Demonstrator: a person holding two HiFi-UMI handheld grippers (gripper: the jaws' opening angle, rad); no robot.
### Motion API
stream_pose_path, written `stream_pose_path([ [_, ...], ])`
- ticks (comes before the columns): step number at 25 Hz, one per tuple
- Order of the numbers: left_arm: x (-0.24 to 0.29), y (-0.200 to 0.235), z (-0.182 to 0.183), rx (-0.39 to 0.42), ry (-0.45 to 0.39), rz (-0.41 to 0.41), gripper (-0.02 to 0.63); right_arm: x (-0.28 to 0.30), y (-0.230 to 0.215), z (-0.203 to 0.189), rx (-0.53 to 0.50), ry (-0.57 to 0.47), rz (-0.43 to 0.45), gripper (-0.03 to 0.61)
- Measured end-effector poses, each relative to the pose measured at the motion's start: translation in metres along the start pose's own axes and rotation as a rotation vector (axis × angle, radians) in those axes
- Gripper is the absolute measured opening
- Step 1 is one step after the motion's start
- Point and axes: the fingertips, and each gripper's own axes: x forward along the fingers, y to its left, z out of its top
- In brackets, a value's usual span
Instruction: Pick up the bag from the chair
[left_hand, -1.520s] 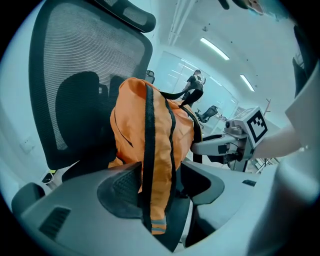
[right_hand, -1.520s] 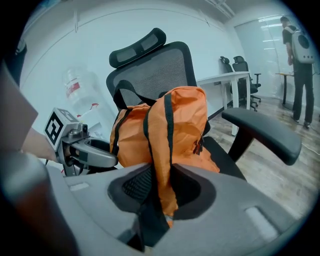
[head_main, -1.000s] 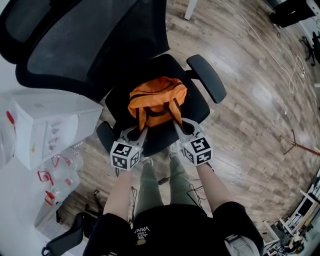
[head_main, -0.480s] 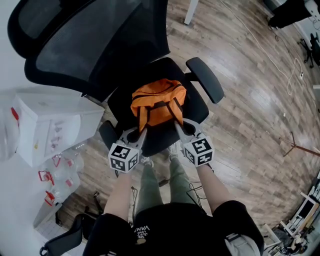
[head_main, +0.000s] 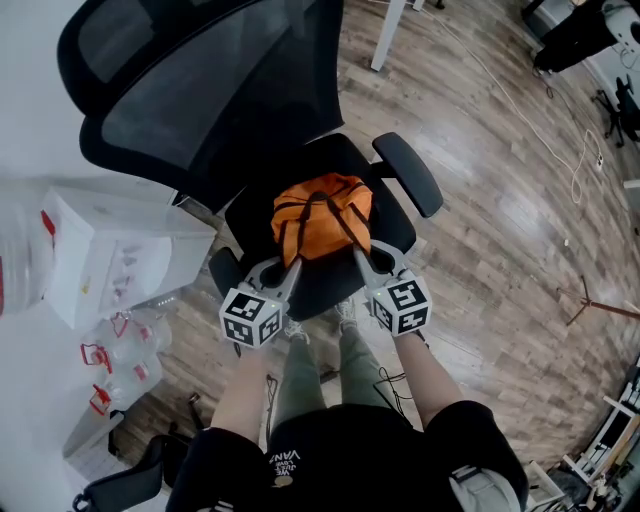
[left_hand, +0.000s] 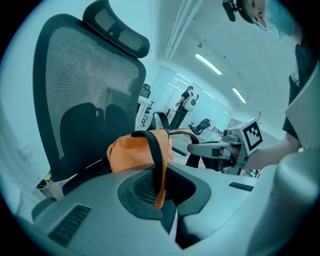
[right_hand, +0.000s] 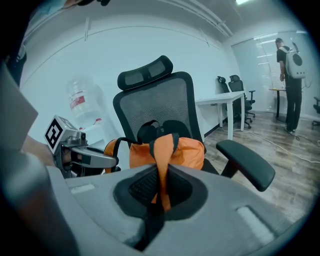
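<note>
Right, your left gripper (head_main: 288, 270) and right gripper (head_main: 362, 262) each pinch shut on a black-trimmed orange strap (left_hand: 159, 165) of the soft orange fabric bag (head_main: 320, 215), over the black mesh office chair (head_main: 200, 110) seat.

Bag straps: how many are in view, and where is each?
2. One strap is clamped in the left gripper, the other strap in the right gripper; both run to the orange bag. Others could be hidden.
</note>
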Motion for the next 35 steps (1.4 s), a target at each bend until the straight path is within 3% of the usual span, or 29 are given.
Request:
stream_pose_path([
  [15,-0.017,-0.023,0.059,0.050,-0.066,-0.012,0.021,-0.022,0.011,0.053,-0.026,-0.059,-0.017,0.011],
  [35,-0.042,-0.044,0.107,0.111,-0.102,-0.014,0.021,-0.047,0.027,0.106,-0.060,-0.122,-0.019,0.011],
])
